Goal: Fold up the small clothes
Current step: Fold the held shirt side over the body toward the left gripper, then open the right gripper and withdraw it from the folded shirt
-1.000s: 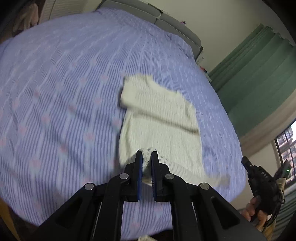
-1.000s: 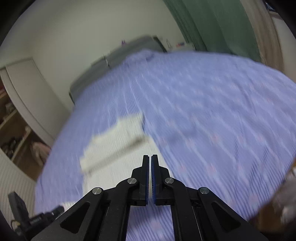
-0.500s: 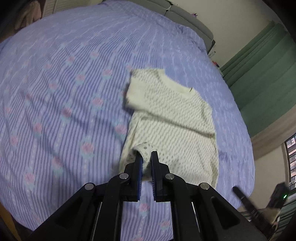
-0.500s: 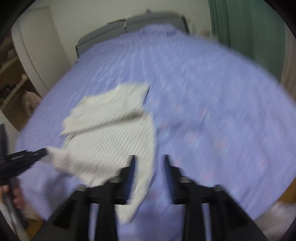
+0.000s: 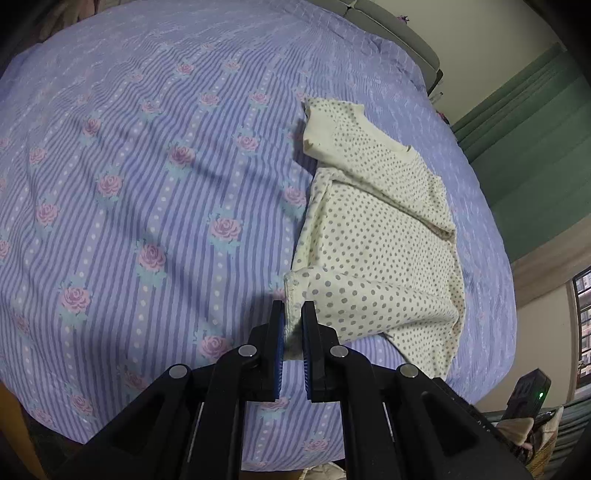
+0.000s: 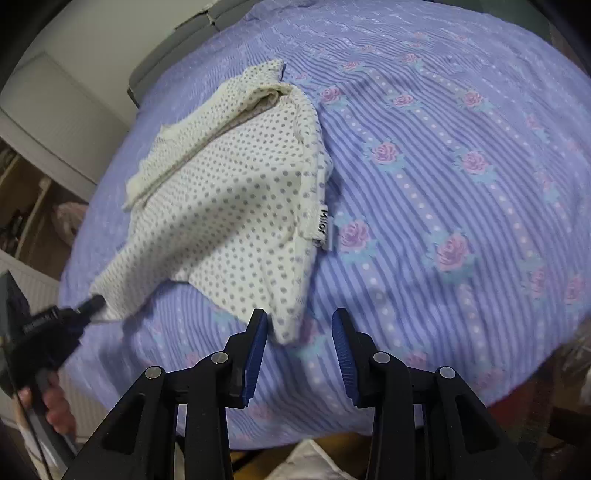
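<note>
A small cream shirt with grey dots (image 5: 373,229) lies on the bed with its sleeves folded across the chest. My left gripper (image 5: 293,314) is shut on the shirt's near hem corner and lifts it a little off the bed. In the right wrist view the shirt (image 6: 229,206) lies left of centre, and the left gripper (image 6: 88,306) holds its left corner. My right gripper (image 6: 299,325) is open, its jaws on either side of the shirt's other hem corner (image 6: 288,328). A white label (image 6: 323,229) hangs from the shirt's right seam.
The bed (image 5: 147,177) has a lilac striped sheet with pink roses and a grey headboard (image 5: 399,33). Green curtains (image 5: 535,129) hang on the right. Shelves and a white wardrobe (image 6: 48,122) stand to the left in the right wrist view.
My right gripper went from shut to open and came down to the shirt's near right hem corner. My left gripper kept its hold on the hem and moved closer over the bed.
</note>
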